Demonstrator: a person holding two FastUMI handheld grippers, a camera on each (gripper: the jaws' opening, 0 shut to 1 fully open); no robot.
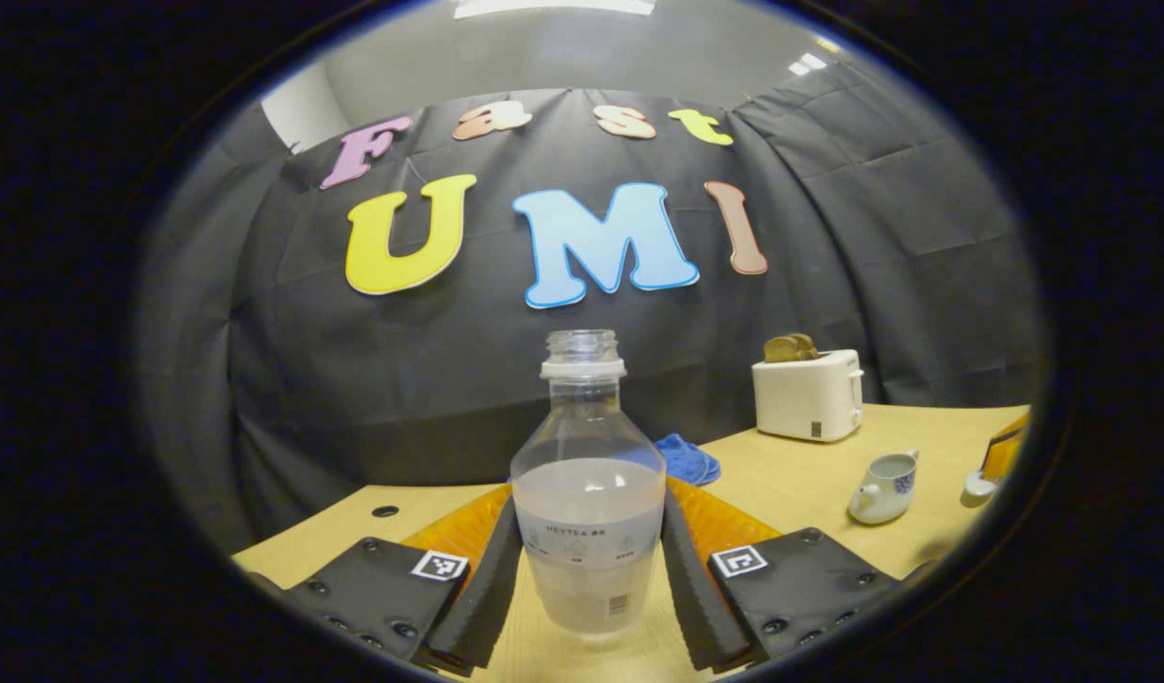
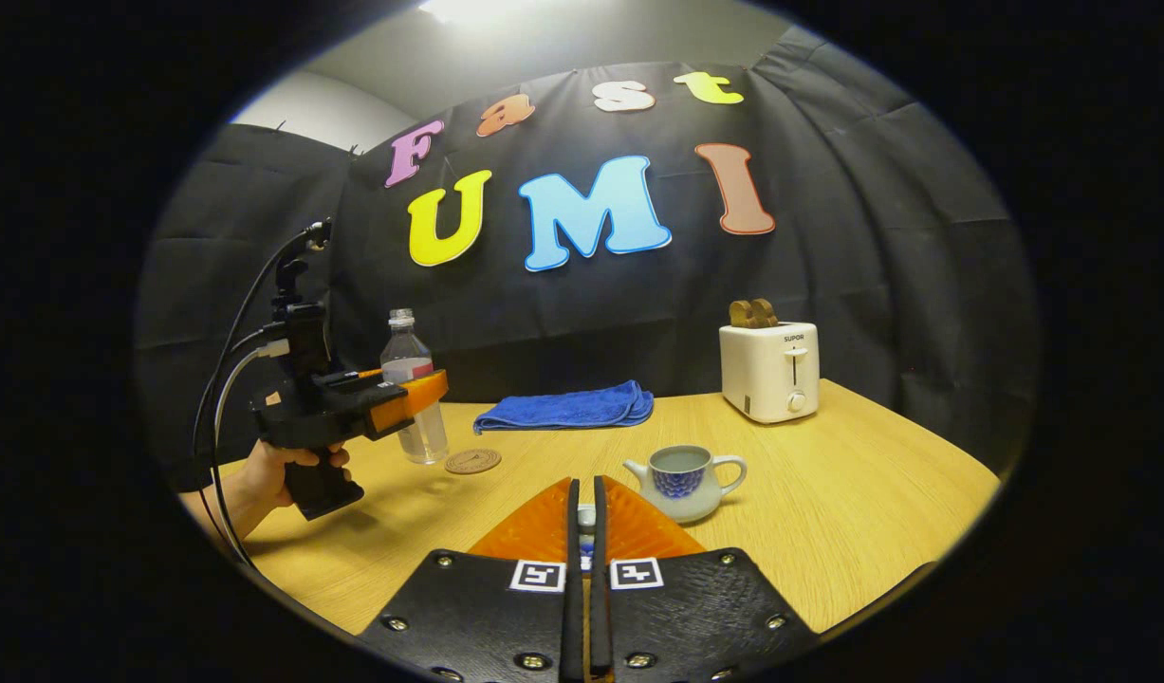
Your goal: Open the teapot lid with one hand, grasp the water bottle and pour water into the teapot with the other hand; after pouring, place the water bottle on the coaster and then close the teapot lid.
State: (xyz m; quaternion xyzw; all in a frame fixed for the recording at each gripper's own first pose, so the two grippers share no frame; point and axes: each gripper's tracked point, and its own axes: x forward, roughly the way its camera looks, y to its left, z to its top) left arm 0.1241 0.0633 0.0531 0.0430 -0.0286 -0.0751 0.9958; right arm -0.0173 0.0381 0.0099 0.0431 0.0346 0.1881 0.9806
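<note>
Water bottle point(image 1: 589, 493): upright on the table point(image 2: 828, 493), uncapped, partly filled; its long axis is vertical, and it stands left of the teapot, well apart from it.
Left gripper point(image 1: 589, 579): straddles the bottle's lower half, a finger on each side; the fingers look to touch or nearly touch the walls, but I cannot tell whether they press. In the right gripper view it point(image 2: 406, 398) reaches the bottle point(image 2: 413, 389) side-on, a hand point(image 2: 278, 470) gripping its handle.
Coaster point(image 2: 472, 461): flat on the table, just beside the bottle, on the teapot's side.
Teapot point(image 2: 684, 482): lid off, mouth open, water inside; spout faces the bottle.
Right gripper point(image 2: 586, 531): fingers nearly closed on a small pale piece, probably the lid, near the teapot.
Key relation: the bottle sits between the left fingers; the carry runs rightward to the teapot.
Beyond the teapot: blue cloth point(image 2: 567, 408) and toaster point(image 2: 769, 370).
</note>
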